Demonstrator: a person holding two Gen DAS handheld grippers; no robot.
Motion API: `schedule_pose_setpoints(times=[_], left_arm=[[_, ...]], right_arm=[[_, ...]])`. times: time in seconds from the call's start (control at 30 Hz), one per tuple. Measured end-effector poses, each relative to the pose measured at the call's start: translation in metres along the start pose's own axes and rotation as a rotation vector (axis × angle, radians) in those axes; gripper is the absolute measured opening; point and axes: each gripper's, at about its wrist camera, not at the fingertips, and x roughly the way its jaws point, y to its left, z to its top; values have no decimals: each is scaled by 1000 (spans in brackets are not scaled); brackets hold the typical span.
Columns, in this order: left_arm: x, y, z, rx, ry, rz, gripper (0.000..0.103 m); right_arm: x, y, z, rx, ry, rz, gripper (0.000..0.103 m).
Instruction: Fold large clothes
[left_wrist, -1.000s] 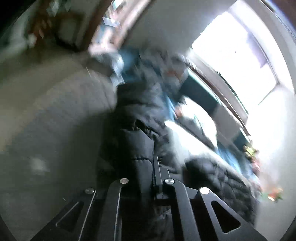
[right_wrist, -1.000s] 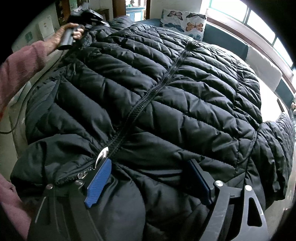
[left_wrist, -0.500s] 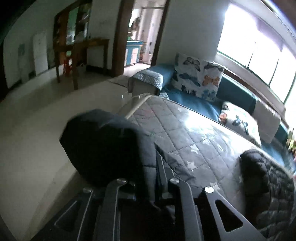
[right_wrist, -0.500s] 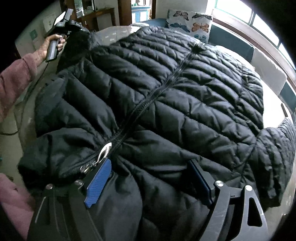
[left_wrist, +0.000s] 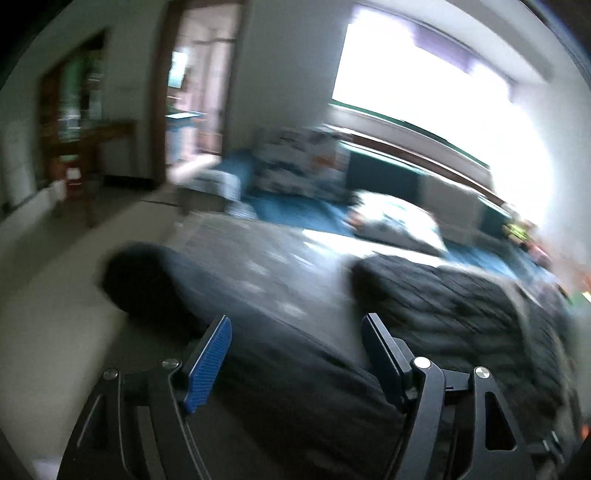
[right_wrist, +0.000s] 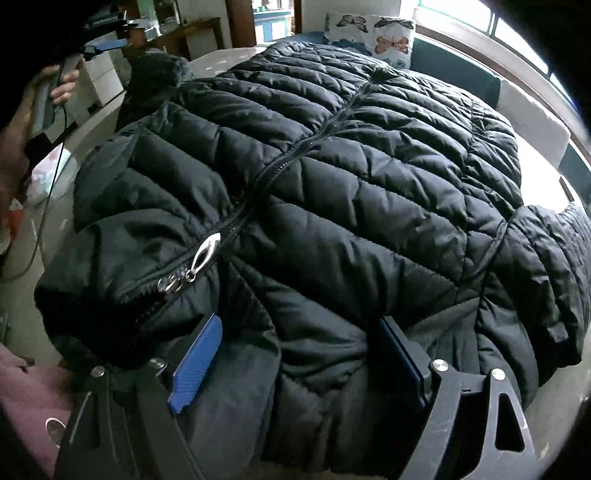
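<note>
A black quilted puffer jacket (right_wrist: 332, 177) lies spread front-up on a grey starred cover (left_wrist: 266, 266), zipped, with a silver zipper pull (right_wrist: 205, 254). My right gripper (right_wrist: 299, 350) stands open at the near edge of the jacket, and fabric bulges between its fingers without being pinched. My left gripper (left_wrist: 295, 332) is blurred and its jaws are opening. The dark sleeve (left_wrist: 177, 291) lies loose below and between them, not gripped. In the right wrist view a hand (right_wrist: 62, 81) holds the left gripper (right_wrist: 107, 44) at the far left, above the sleeve end (right_wrist: 155, 70).
Butterfly pillows (right_wrist: 373, 37) rest on a teal sofa (right_wrist: 454, 70) under a bright window beyond the cover. A doorway (left_wrist: 199, 92) and a wooden table (left_wrist: 92, 136) stand at the back left. A pink sleeve (right_wrist: 29, 398) is at the near left.
The left gripper, shut on the sleeve before, has opened and let it go, lifting back from it. The sleeve now lies on the cover. The right gripper has barely moved.
</note>
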Motion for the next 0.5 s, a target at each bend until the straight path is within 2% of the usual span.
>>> schedule_pose_setpoints(times=[0.1, 0.17, 0.27, 0.37, 0.5], left_arm=[[3, -62, -35, 83, 92, -133, 77], [12, -110, -61, 145, 159, -206, 77], [22, -173, -102, 261, 243, -299, 77], [25, -231, -139, 407, 272, -309, 77], [36, -278, -179, 511, 305, -310, 77]], right_arm=[[-22, -14, -2, 30, -41, 54, 92], [-39, -32, -2, 72, -80, 58, 92], [-73, -84, -9, 202, -159, 44, 92], [-92, -140, -16, 310, -204, -6, 92], [-101, -228, -34, 506, -220, -109, 92]])
